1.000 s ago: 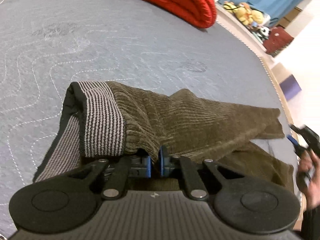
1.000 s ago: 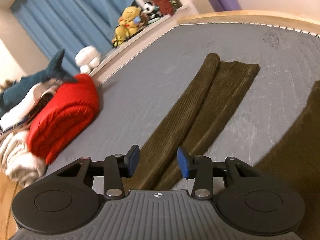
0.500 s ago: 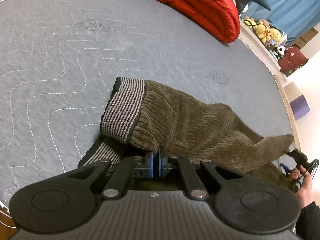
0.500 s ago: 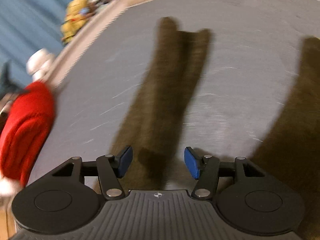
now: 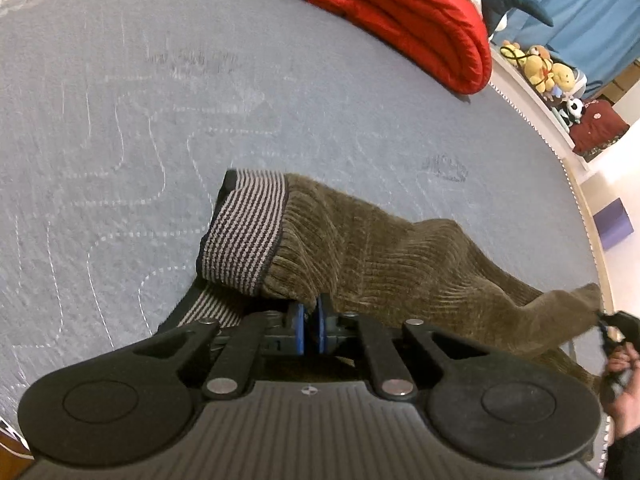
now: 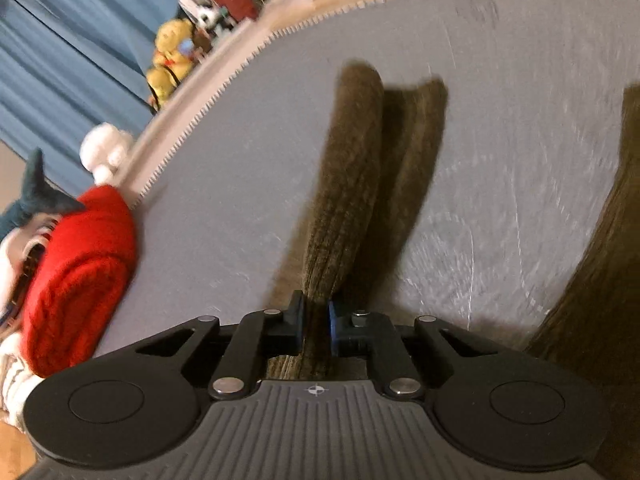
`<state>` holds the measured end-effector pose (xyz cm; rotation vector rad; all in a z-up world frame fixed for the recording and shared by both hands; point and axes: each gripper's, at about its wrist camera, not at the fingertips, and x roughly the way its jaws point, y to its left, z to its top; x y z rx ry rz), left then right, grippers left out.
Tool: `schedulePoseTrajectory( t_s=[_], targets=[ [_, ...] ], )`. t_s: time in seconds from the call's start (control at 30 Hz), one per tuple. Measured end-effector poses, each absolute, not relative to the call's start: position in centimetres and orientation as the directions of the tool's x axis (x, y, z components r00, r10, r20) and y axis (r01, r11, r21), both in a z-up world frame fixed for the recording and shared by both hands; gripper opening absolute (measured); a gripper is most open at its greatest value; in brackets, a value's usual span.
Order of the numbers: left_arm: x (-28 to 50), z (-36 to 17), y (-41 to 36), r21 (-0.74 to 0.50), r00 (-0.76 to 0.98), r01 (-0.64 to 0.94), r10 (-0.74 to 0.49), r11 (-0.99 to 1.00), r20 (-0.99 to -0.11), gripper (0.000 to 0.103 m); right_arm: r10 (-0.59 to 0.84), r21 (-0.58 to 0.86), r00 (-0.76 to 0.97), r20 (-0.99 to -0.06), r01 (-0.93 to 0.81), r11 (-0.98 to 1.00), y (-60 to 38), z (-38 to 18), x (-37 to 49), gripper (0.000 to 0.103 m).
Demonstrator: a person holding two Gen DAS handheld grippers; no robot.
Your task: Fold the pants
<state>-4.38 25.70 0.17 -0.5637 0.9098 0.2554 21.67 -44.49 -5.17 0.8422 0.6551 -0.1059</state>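
Both grippers are clamped on the brown corduroy pants (image 5: 384, 248): the left gripper (image 5: 310, 326) has its blue pads pressed nearly together on the fabric just below the striped waistband (image 5: 246, 236); the right gripper (image 6: 316, 326) pinches a bunched ridge of one trouser leg (image 6: 344, 200) between its pads, with cloth filling the narrow gap.

The pants lie on a grey quilted mat (image 5: 140, 120), which serves as the landmark; seen from the left wrist, the waistband sits near the middle of the mat and the long axis runs from it toward the mat's right edge, where a person's hand (image 5: 622, 376) holds the other tool at the taut far end of the cloth; seen from the right wrist, the two legs stretch away side by side, their cuffs pointing toward the mat's stitched far edge and stopping short of it.

Wide bare mat lies left of and beyond the waistband; a folded red blanket (image 5: 404, 16) rests at the mat's far edge, well apart from the pants; plush toys (image 5: 540, 66) and a blue curtain (image 6: 60, 48) stand beyond the mat's border; a purple block (image 5: 612, 222) sits off the mat's right side.
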Motion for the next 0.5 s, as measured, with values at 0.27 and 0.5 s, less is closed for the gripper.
schedulePoseTrajectory(
  t_s=[0.27, 0.5],
  targets=[
    [-7.7, 3.3, 25.7, -0.336, 0.658, -0.443, 0.047, 0.831, -0.752, 0.004, 0.0, 0.511, 0.825, -0.565, 0.35, 0.785, -45.9, 4.2, 10.8, 0.01],
    [-8.9, 1.6, 27.3, -0.322, 0.549, -0.535, 0.032, 0.781, -0.835, 0.011, 0.057, 0.435, 0.643, -0.764, 0.447, 0.781, -48.7, -1.1, 3.0, 0.013]
  ],
)
